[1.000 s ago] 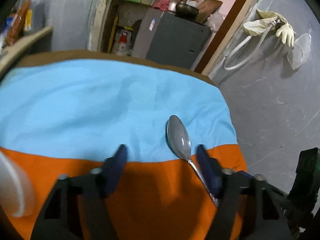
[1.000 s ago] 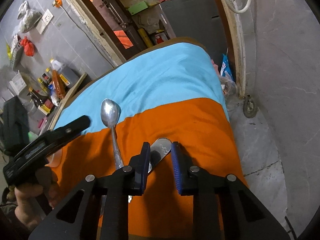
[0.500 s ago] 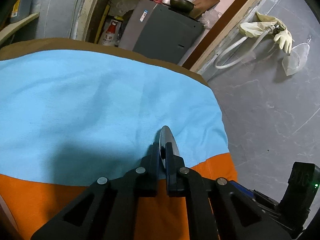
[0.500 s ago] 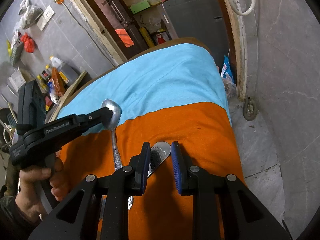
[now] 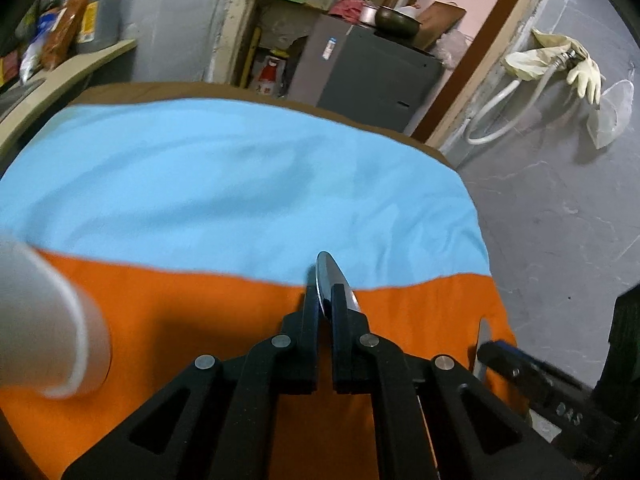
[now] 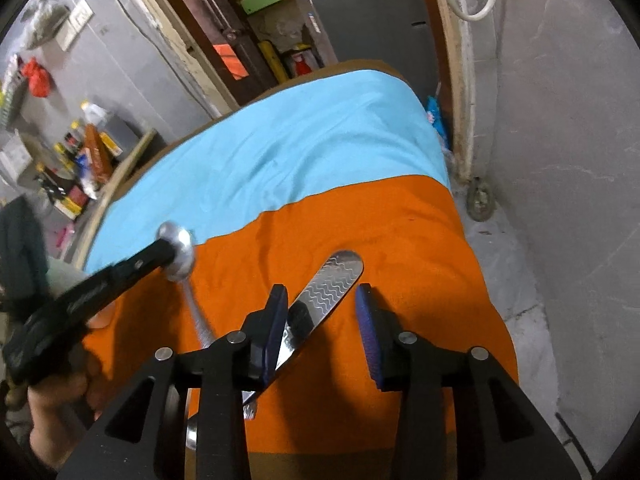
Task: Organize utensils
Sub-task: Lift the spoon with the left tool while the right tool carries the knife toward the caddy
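My left gripper (image 5: 325, 294) is shut on the bowl of a steel spoon (image 5: 326, 274), which stands on edge between the pads above the orange cloth (image 5: 200, 312). From the right wrist the spoon (image 6: 179, 252) is lifted at its bowl end, and its handle slopes down to the cloth. My right gripper (image 6: 322, 304) straddles a flat steel utensil handle with a wavy pattern (image 6: 332, 280) lying on the orange cloth. Its jaws are opening. The left pad is against the handle and the right pad stands clear of it.
The table carries a light blue cloth (image 5: 240, 184) behind the orange one. A white round-rimmed container (image 5: 48, 320) sits blurred at the left. A shelf with bottles (image 6: 84, 148) is left of the table, a grey cabinet (image 5: 372, 80) stands behind it, and grey floor (image 6: 560, 200) lies to the right.
My left gripper closed on the spoon's bowl and raised that end off the cloth. My right gripper's jaws have spread apart around the patterned handle.
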Motion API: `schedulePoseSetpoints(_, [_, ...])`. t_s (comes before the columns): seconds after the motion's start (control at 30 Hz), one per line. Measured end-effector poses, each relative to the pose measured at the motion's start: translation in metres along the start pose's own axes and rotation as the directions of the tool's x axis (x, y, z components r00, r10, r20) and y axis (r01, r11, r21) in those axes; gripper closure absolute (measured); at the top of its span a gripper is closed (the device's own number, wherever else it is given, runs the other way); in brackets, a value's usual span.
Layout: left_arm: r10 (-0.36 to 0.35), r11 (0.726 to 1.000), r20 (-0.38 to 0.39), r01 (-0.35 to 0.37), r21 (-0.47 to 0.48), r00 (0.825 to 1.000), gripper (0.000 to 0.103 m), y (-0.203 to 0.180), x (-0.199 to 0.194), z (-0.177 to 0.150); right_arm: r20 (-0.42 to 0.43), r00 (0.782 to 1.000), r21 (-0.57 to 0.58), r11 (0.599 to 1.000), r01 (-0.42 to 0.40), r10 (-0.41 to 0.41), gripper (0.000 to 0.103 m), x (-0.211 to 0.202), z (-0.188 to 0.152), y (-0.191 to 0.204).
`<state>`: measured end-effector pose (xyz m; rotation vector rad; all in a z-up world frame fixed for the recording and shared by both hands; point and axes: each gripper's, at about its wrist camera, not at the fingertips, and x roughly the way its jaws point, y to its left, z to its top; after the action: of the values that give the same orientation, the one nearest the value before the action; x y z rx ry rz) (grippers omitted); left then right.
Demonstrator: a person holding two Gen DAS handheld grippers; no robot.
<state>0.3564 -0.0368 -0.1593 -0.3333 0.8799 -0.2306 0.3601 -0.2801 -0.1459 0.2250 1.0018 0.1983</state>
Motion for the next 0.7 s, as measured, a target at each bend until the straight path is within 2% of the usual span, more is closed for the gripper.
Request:
schedulePoseSetpoints(0.13, [0.006,1.000,0.011,-0.006,0.004,1.000,0.099,-0.004,-0.005,-0.004,0.004,0.995,-0.101,0.990,0.101,-0.101,0.065,0.005,-0.004,0.021])
schedulePoseSetpoints(0.27, [0.008,1.000,0.015,-0.008,0.023,1.000,0.099,-0.007,-0.010,-0.007,-0.009,0.993,-0.191,0.975,0.117,-0.120,0.066,0.004,-0.012,0.028])
schedulePoseSetpoints(0.4, [0.003,0.999,0.011,-0.003,0.048,1.000,0.100,-0.013,-0.016,-0.013,-0.040,0.997,-0.253,0.966,0.059,-0.072,0.071,-0.005,-0.025,0.023])
schedulePoseSetpoints(0.5, [0.000,0.998,0.008,-0.001,0.066,1.000,0.100,-0.016,-0.025,-0.022,-0.069,0.998,-0.258,0.966,-0.020,0.003,0.074,-0.015,-0.035,0.012])
schedulePoseSetpoints(0.7, [0.005,1.000,-0.013,-0.005,-0.020,1.000,0.099,-0.002,-0.046,-0.055,-0.086,0.993,-0.325,0.940,-0.099,0.075,0.077,-0.031,-0.062,0.010])
